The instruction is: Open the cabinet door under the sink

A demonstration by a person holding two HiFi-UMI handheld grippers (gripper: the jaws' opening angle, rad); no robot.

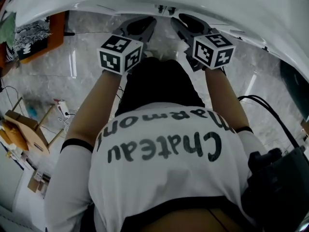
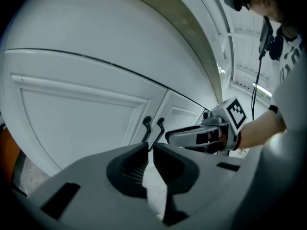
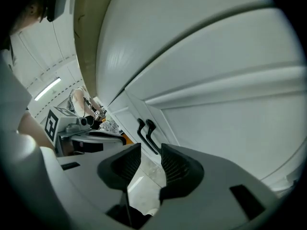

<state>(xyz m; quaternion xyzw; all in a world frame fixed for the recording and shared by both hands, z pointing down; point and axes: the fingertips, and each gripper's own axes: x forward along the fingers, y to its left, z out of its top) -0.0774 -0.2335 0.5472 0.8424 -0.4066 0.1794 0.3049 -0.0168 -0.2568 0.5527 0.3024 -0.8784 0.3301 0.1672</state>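
Observation:
Two white cabinet doors [image 2: 76,114] meet under a curved white sink front [image 2: 120,37]. Two dark bar handles [image 2: 152,124] stand side by side at the seam and show again in the right gripper view as the handles [image 3: 145,131]. My left gripper [image 2: 150,145] is shut with nothing in it, a short way in front of the handles. My right gripper [image 3: 151,151] is open and empty, its gap lined up with the handles but apart from them. From the head view, the left gripper [image 1: 147,22] and right gripper [image 1: 179,21] point side by side at the white front.
The floor [image 1: 72,57] is pale marble tile. Wooden pieces [image 1: 24,129] and an orange-framed picture [image 1: 38,37] lie at the left. Black cables [image 1: 270,110] run along the right. My white shirt [image 1: 159,168] fills the lower head view.

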